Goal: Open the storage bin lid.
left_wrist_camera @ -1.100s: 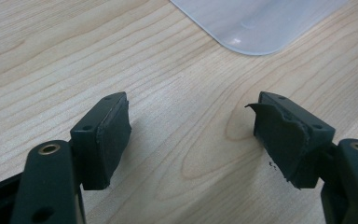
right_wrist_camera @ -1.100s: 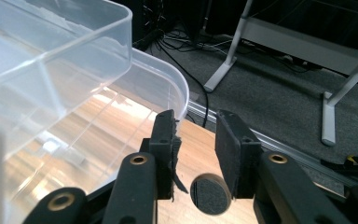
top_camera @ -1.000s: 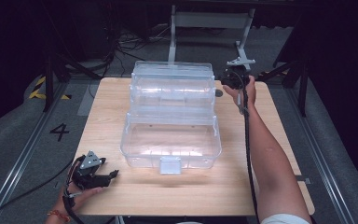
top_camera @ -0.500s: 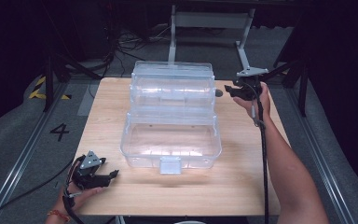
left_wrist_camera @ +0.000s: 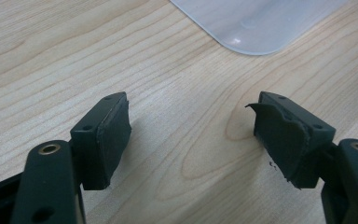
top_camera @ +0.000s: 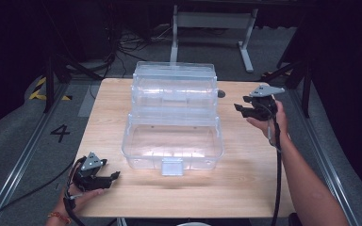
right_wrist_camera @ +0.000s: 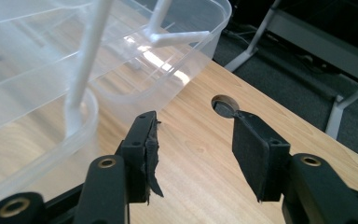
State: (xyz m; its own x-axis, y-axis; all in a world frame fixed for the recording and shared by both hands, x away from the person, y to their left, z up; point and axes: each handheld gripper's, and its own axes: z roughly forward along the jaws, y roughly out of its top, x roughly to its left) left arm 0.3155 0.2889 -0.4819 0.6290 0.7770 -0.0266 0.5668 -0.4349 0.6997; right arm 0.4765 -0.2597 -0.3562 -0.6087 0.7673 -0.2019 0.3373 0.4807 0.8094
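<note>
While the left gripper (top_camera: 115, 175) rests at the near left corner of the table (top_camera: 245, 183), its jaws stand apart with nothing between them; in the left gripper view the pads (left_wrist_camera: 113, 133) hover over bare wood, and a rounded corner of the box (left_wrist_camera: 261, 23) shows beyond them, well apart from the jaws. A hand (top_camera: 78, 200) holds this gripper from below, a cable trailing off the table edge.

At the middle of the table sits the clear plastic box (top_camera: 173, 136), opened up in tiers: a wide lower tray toward the person with a small latch (top_camera: 172, 165) at its front, and a taller upper section raised behind it. It looks empty.

Just right of the box's rear corner a round hole (top_camera: 221, 93) shows in the tabletop. Farther right, the right gripper (top_camera: 239, 109) is held above the table's right side, pointing toward the box but apart from it. Its jaws have just been opening and hold nothing; in the right gripper view they frame bare wood, with the hole (right_wrist_camera: 224, 105) just past the right pad (right_wrist_camera: 251, 149) and the box wall beside the left one.
</note>
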